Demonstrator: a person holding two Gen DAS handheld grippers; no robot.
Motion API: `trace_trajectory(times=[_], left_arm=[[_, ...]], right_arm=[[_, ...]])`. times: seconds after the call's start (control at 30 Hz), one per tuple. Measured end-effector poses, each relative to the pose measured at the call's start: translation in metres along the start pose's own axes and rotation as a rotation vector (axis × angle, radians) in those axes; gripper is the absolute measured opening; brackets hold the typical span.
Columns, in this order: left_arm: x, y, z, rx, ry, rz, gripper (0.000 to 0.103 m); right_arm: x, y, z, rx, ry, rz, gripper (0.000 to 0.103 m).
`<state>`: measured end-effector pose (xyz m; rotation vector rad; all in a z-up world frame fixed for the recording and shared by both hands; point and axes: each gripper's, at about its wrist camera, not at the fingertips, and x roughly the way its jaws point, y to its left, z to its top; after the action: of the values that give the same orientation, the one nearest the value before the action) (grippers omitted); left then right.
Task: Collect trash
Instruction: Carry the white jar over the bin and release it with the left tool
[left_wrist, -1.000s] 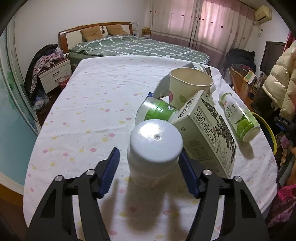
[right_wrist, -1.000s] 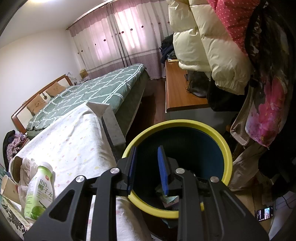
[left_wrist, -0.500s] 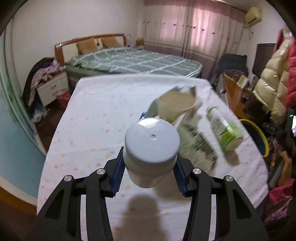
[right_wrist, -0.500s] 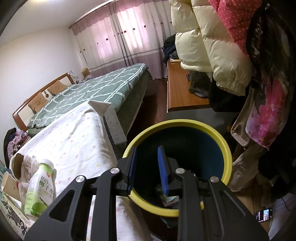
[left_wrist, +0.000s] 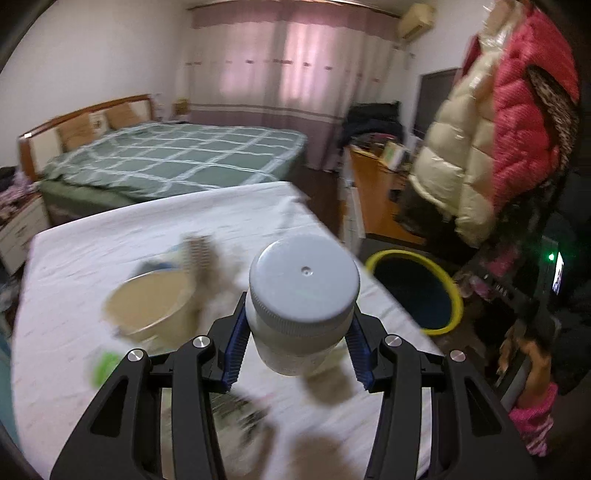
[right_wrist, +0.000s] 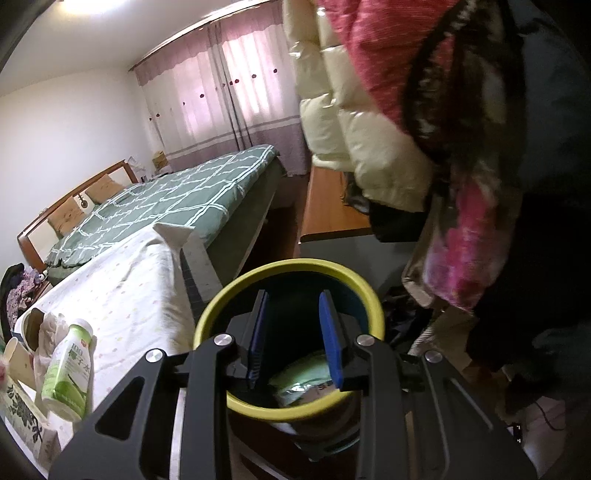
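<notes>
White jar pinched in left hand-held gripper, airborne above table, bin at 2 o'clock.

Blue pads pressed on both flanks of white plastic jar, below the ribbed lid; grip looks square, jar upright. Advised: carry level toward yellow-rimmed bin, clear the rim fully, release only when centred over the opening. Right hand-held gripper over the same bin, jaws just widened, spread, nothing between them; a packet visible inside at 6 o'clock. Table edge runs close beside the bin. Hanging coats crowd 1 o'clock. Remaining on table: paper cup at 9 o'clock, green bottle, carton. Risk: both grippers meeting over the bin.
</notes>
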<state>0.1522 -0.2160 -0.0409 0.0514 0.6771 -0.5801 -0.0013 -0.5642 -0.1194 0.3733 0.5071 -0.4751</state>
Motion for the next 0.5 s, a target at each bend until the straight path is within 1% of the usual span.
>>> trace_trajectory(times=[0.2, 0.27, 0.33, 0.5], left_arm=[[0.063, -0.065, 0.027, 0.083, 0.045, -0.106, 0.048], [0.091, -0.086, 0.034, 0.094, 0.075, -0.129, 0.048], [0.110, -0.101, 0.038, 0.092, 0.104, -0.160, 0.048], [0.156, -0.138, 0.045, 0.119, 0.157, -0.191, 0.048]], right_arm=[[-0.007, -0.023, -0.004, 0.020, -0.001, -0.005, 0.027], [-0.007, -0.030, -0.006, 0.028, 0.004, -0.006, 0.027], [-0.006, -0.036, -0.008, 0.037, 0.012, -0.005, 0.027], [-0.002, -0.048, -0.012, 0.050, 0.033, 0.001, 0.027]])
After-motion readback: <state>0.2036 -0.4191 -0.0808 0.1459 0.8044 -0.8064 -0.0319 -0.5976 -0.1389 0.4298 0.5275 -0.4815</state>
